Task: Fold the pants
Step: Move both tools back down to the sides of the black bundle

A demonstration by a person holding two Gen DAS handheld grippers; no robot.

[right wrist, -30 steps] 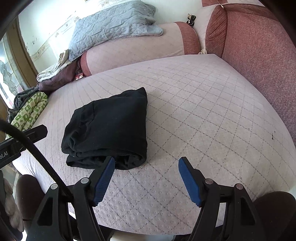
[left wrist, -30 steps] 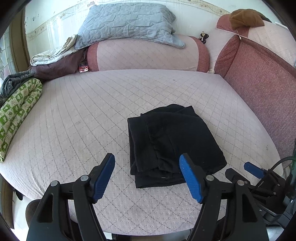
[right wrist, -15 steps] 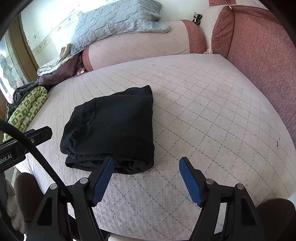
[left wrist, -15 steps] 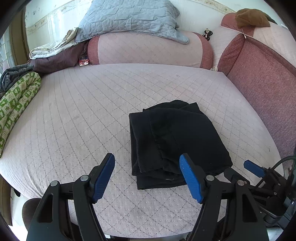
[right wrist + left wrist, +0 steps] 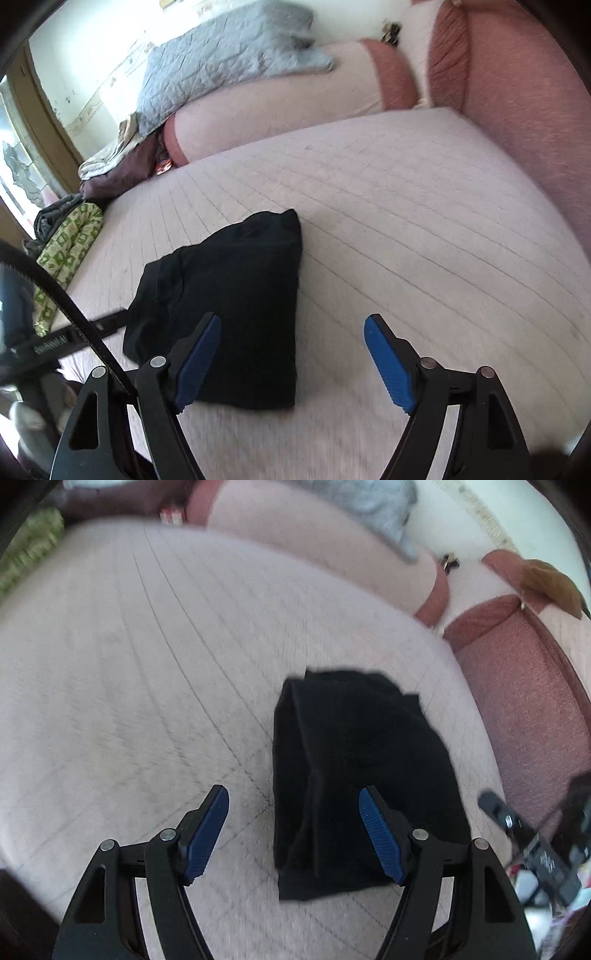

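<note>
— While hovering near the bed's (image 5: 424, 221) front edge, with black pants (image 5: 236, 306) folded there: both tools spread wide, empty?
— Yes; right tool (image 5: 291, 360) just opened wider, left tool (image 5: 293, 834) straddling the bundle's near-left edge. Better to grip all layers squarely, keeping edges aligned.

- Bare mattress (image 5: 406, 229) lies open right of, left of and beyond the pants (image 5: 236, 295).
- Bolster (image 5: 280, 110) beyond the pants and red backrest (image 5: 524, 110) at their right wall it in.

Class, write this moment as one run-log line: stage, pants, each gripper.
stage: fold done | pants: folded on bed | left gripper: open, empty | right gripper: open, empty, jaws just widened
</note>
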